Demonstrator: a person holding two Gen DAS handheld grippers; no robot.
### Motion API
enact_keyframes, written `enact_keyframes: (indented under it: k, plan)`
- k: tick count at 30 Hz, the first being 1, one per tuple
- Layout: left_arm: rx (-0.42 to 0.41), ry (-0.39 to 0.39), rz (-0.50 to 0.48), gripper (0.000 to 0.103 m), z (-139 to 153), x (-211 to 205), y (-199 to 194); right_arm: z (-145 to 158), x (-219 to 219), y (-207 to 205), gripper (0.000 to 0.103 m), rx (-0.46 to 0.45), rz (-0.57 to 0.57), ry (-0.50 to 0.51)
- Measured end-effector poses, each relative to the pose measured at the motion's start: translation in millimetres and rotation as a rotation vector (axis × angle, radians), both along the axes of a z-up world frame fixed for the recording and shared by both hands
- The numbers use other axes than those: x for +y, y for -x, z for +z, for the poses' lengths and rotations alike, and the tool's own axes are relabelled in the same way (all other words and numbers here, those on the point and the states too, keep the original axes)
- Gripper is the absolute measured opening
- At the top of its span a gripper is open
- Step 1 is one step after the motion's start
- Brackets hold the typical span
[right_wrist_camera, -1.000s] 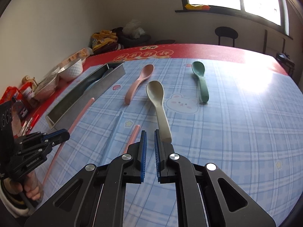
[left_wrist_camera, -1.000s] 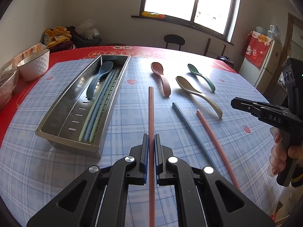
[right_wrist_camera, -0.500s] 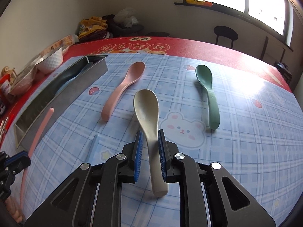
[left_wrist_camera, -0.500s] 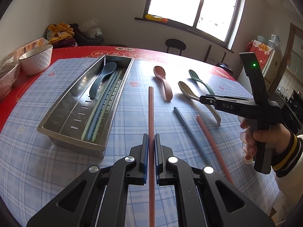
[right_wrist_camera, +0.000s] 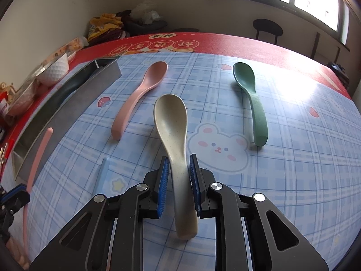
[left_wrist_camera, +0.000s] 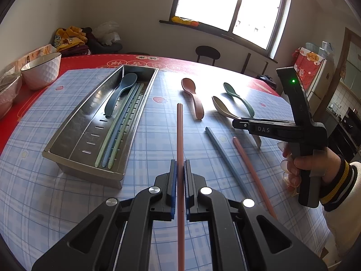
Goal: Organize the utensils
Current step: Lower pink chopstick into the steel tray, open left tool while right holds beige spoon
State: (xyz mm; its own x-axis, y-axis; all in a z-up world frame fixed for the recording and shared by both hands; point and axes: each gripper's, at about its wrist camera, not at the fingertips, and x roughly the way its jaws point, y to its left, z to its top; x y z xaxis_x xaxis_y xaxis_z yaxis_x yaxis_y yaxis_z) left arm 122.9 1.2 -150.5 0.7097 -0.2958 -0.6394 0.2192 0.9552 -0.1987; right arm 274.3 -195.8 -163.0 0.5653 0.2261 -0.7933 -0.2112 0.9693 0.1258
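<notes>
My left gripper (left_wrist_camera: pixel 179 164) is shut on a pink chopstick (left_wrist_camera: pixel 179 135), held above the table and pointing away, just right of the steel tray (left_wrist_camera: pixel 67 135). The tray holds a dark blue spoon (left_wrist_camera: pixel 120 92) and several green and blue chopsticks. My right gripper (right_wrist_camera: pixel 178 160) is low over the beige spoon (right_wrist_camera: pixel 170 117). Its jaws are opening and straddle the spoon's handle, with a small gap at each pad. A pink spoon (right_wrist_camera: pixel 144 90) lies to the left of the beige one and a green spoon (right_wrist_camera: pixel 250 94) to the right. A blue chopstick (left_wrist_camera: pixel 223 151) and a second pink chopstick (left_wrist_camera: pixel 250 169) lie on the cloth.
A white bowl (left_wrist_camera: pixel 41 70) and other dishes stand at the table's left edge on the red cloth. A black chair (left_wrist_camera: pixel 207 53) stands behind the table under the window. A person's hand (left_wrist_camera: pixel 315 164) with a striped cuff holds the right gripper.
The right gripper came in from the right, sank over the beige spoon and spread its jaws around the handle. The left gripper kept still with the pink chopstick.
</notes>
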Motion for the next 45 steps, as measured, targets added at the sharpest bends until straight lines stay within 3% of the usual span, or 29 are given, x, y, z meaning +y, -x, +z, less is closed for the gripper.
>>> enact_keyframes:
  k: [5, 15, 18, 22, 26, 34, 38, 45]
  plan:
    - [-0.001, 0.0, -0.001, 0.006, 0.2, -0.3, 0.7, 0.9, -1.9, 3.5, 0.015, -0.007, 0.005, -0.025]
    - [-0.007, 0.004, 0.01, 0.006, 1.3, 1.6, 1.6, 18.3, -10.2, 21.6, 0.014, -0.134, -0.033, -0.042]
    - [-0.025, 0.036, -0.004, 0.006, 4.1, 6.0, 5.0, 18.2, -13.8, 19.4, 0.014, -0.129, -0.044, -0.054]
    - [0.031, 0.105, -0.007, 0.006, 8.1, 18.0, -1.9, 18.5, -15.3, 18.5, 0.014, -0.131, -0.042, -0.067]
    - [0.011, 0.132, 0.008, 0.006, 34.2, 34.6, -7.8, 17.9, -16.7, 18.5, 0.014, -0.125, -0.041, -0.08]
    - [-0.039, 0.047, 0.017, 0.006, 89.2, 56.3, -66.4, 16.5, -20.1, 18.4, 0.014, -0.116, -0.048, -0.101]
    - [0.011, 0.01, -0.002, 0.006, 84.8, 50.2, -111.8, 15.9, -20.2, 18.4, 0.014, -0.114, -0.052, -0.101]
    - [0.209, -0.023, -0.011, 0.006, 35.0, 41.1, -170.4, 16.0, -19.5, 18.5, 0.014, -0.114, -0.055, -0.1]
